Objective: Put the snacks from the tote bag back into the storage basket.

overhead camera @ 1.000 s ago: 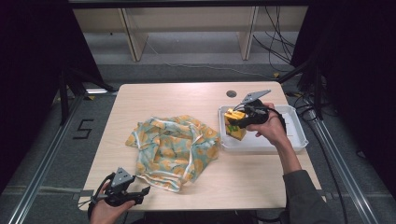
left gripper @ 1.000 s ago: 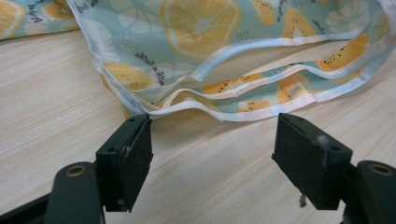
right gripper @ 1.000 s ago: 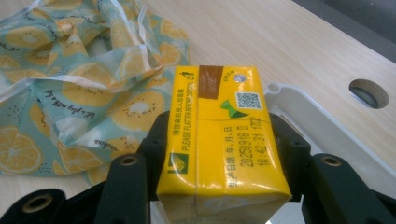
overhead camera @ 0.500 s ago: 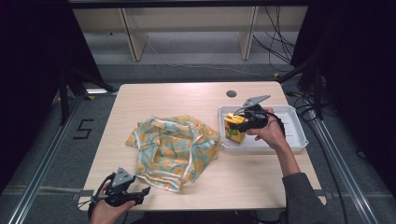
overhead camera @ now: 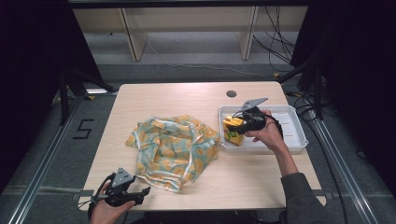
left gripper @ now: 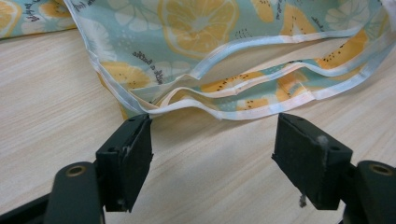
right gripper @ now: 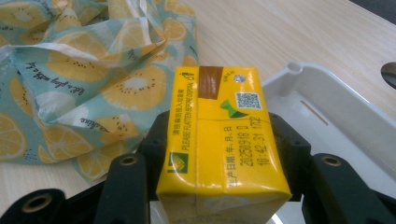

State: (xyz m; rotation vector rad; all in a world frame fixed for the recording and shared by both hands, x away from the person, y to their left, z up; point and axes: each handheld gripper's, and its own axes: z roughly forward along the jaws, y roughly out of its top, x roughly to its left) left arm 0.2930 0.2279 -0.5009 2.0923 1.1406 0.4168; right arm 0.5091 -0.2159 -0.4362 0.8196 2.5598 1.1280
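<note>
A yellow drink carton (right gripper: 219,140) is clamped between the jaws of my right gripper (right gripper: 219,158), pads pressing on both its sides. In the high view this carton (overhead camera: 233,131) is at the left end of a white tray (overhead camera: 299,140), with the right gripper (overhead camera: 237,123) on it; whether it rests on the tray floor I cannot tell. A crumpled fruit-print cloth bag (overhead camera: 173,149) lies mid-table. My left gripper (overhead camera: 140,193) sits at the table's front edge, open. Its jaws (left gripper: 212,158) stand wide just short of the bag's hem (left gripper: 210,42), with nothing between them.
The tray's white rim (right gripper: 336,116) lies right of the carton, the bag (right gripper: 93,70) to its left. A dark round hole (overhead camera: 231,93) marks the tabletop behind the tray. Bare wood surrounds the bag. Shelving and cables stand beyond the far edge.
The right gripper with the carton has sunk slightly at the tray's left end. The left gripper has stayed where it was.
</note>
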